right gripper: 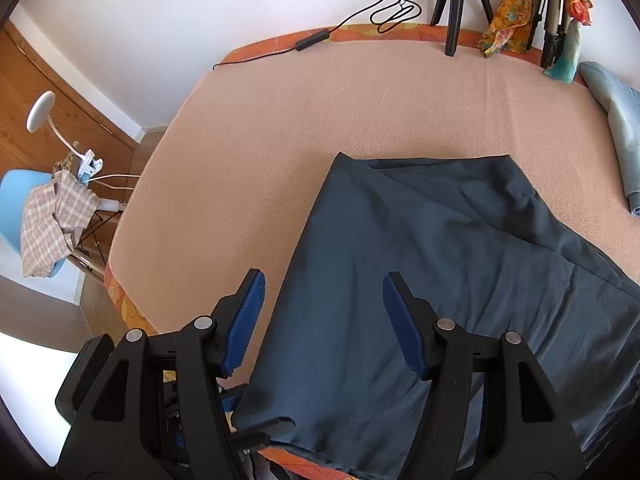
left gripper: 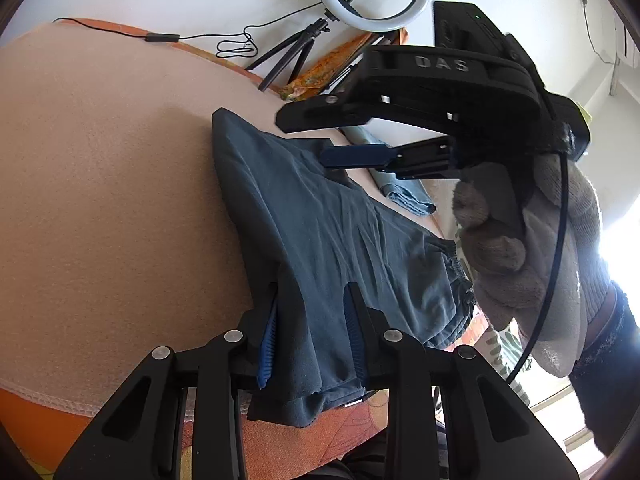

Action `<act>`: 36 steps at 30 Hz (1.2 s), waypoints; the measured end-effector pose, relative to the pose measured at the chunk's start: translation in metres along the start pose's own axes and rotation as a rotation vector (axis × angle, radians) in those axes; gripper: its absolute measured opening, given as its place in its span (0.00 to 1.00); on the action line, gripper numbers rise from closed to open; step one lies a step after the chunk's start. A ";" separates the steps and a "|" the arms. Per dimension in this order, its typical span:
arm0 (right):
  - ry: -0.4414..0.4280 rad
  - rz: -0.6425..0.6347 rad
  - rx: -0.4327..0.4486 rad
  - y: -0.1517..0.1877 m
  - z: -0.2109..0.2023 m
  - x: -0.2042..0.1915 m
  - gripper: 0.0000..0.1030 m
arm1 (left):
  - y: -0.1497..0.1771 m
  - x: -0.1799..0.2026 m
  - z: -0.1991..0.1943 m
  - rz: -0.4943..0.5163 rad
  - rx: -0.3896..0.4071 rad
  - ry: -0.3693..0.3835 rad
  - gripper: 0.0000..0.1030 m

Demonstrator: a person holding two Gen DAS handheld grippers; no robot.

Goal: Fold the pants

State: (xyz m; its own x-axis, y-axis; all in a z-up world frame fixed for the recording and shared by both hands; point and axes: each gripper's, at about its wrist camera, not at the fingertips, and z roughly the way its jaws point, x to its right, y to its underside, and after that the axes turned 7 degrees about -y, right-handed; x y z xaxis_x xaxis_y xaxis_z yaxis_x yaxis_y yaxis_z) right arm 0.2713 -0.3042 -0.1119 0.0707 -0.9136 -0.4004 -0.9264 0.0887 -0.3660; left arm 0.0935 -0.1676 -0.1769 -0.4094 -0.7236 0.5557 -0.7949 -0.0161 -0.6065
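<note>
On the blanket point(right gripper: 280, 128), pants point(left gripper: 320, 232) lie between the left gripper point(left gripper: 312, 320) jaws.

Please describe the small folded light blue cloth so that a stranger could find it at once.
Start from the wide peach blanket that covers the bed. Near its right edge, beyond the dark pants, lies the light blue cloth. It is paler and much smaller than the pants.

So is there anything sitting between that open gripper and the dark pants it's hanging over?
Nothing visible. The right gripper hangs open directly above the dark pants, with only air between its pads and the cloth. The left gripper already has a fold of the same pants between its fingers. The light blue cloth lies off to the side.
</note>
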 end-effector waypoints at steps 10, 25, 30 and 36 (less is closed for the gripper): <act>0.096 -0.002 -0.089 -0.026 0.058 -0.012 0.62 | 0.001 0.010 0.005 0.039 0.007 0.013 0.27; 0.102 0.010 -0.074 -0.018 0.052 0.011 0.05 | 0.007 0.009 0.008 0.048 -0.010 -0.109 0.48; 0.051 0.036 -0.017 -0.017 0.025 0.021 0.05 | 0.010 -0.008 0.012 -0.037 -0.039 -0.047 0.34; -0.014 0.063 0.055 -0.020 -0.007 0.026 0.05 | 0.000 0.021 0.003 0.079 -0.013 0.019 0.09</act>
State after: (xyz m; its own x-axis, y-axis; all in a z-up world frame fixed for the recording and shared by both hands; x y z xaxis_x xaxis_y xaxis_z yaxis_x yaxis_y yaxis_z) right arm 0.2890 -0.3326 -0.1090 0.0188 -0.9000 -0.4355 -0.9074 0.1675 -0.3853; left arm 0.0866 -0.1847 -0.1669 -0.4794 -0.7088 0.5175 -0.7657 0.0496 -0.6413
